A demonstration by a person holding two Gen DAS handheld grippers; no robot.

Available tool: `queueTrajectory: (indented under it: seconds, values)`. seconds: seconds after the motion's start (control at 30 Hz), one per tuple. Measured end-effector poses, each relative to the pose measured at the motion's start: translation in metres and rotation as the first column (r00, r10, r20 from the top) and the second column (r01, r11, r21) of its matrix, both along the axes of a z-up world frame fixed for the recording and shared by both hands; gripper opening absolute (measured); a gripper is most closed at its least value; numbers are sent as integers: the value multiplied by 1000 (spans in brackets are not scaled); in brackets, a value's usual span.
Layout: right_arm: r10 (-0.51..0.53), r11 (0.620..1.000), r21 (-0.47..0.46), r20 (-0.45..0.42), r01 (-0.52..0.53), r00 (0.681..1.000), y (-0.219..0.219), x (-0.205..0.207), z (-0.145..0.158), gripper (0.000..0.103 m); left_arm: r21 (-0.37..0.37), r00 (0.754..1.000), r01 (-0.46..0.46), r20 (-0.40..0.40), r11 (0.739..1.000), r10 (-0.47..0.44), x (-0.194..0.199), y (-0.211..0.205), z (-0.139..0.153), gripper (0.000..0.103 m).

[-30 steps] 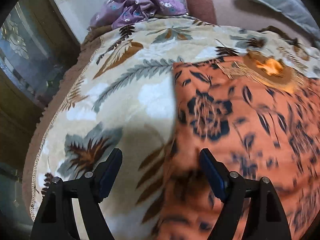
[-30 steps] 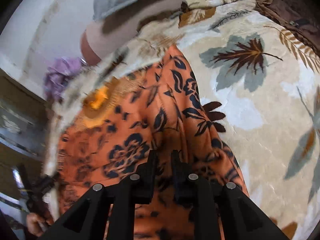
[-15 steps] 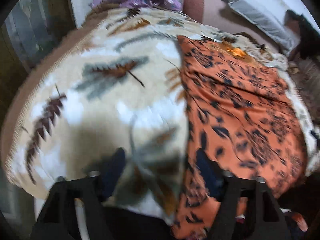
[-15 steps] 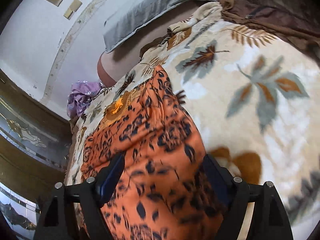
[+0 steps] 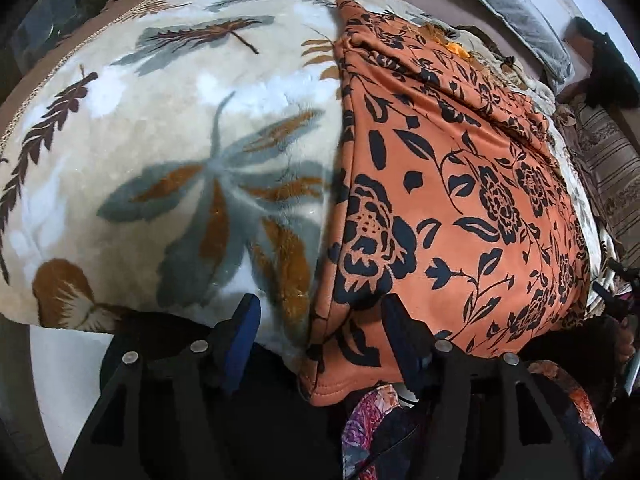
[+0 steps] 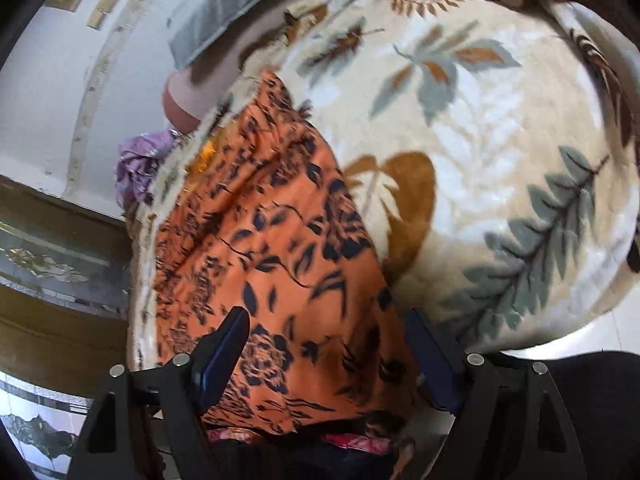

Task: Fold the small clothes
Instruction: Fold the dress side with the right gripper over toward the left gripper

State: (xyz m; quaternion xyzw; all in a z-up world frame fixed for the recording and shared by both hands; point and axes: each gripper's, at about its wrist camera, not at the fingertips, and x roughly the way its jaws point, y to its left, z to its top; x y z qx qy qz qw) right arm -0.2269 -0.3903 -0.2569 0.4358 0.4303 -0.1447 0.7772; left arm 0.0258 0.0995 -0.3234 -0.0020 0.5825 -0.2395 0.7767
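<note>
An orange garment with black flowers [image 5: 440,184] lies flat along the leaf-patterned blanket [image 5: 180,140], and its near hem hangs over the bed's front edge. My left gripper [image 5: 322,332] hovers at that edge with its jaws opening. The hem's left corner and the blanket's edge sit between its fingers, untouched by the pads. In the right wrist view the orange garment [image 6: 272,248] runs away from me across the blanket [image 6: 480,140]. My right gripper [image 6: 330,344] stands open over its near end, pads clear of the cloth.
A crumpled purple garment [image 6: 138,164] lies at the bed's far end beside a pink bolster [image 6: 188,96] and a grey pillow [image 5: 516,12]. A wood-and-glass cabinet [image 6: 48,264] stands to the left. A person's flowered clothing [image 5: 376,432] shows below the bed's edge.
The right gripper, shut on the orange fabric a second ago, has let go and opened wide. Both grippers drew back to the bed's near edge. The left jaws stand narrower than before.
</note>
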Motion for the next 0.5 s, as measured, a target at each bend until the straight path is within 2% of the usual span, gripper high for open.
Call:
queueTrajectory:
  seconds: [0.03, 0.07, 0.1, 0.2, 0.27, 0.33, 0.4, 0.5]
  values:
    - [0, 1000, -5, -14, 0, 1000, 0, 1, -3, 83, -6, 1000, 8, 5, 1000, -8, 1, 0, 0, 64]
    - [1, 1000, -3, -30, -1, 1000, 1, 2, -8, 83, -14, 1000, 19, 17, 1000, -19, 1, -1, 1, 56]
    - [3, 1000, 6, -58, -2, 998, 1, 3, -14, 83, -12, 999, 27, 22, 1000, -26, 0, -2, 2, 44]
    - [10, 999, 35, -115, -6, 993, 5, 7, -30, 82, 12, 998, 41, 43, 999, -42, 2, -7, 0, 40]
    - [35, 998, 52, -154, -27, 987, 9, 12, -40, 81, 2, 998, 41, 41, 999, -41, 3, -7, 0, 40]
    - [59, 998, 28, -192, -54, 980, 18, 17, -44, 80, -8, 998, 43, 36, 999, -43, 3, -4, 1, 41]
    - [72, 997, 6, -215, -72, 974, 24, 19, -46, 76, -13, 999, 46, 20, 999, -46, 5, -5, -1, 56]
    - [63, 998, -1, -224, -65, 972, 25, 18, -49, 73, -10, 998, 61, 26, 998, -61, 0, -4, -1, 60]
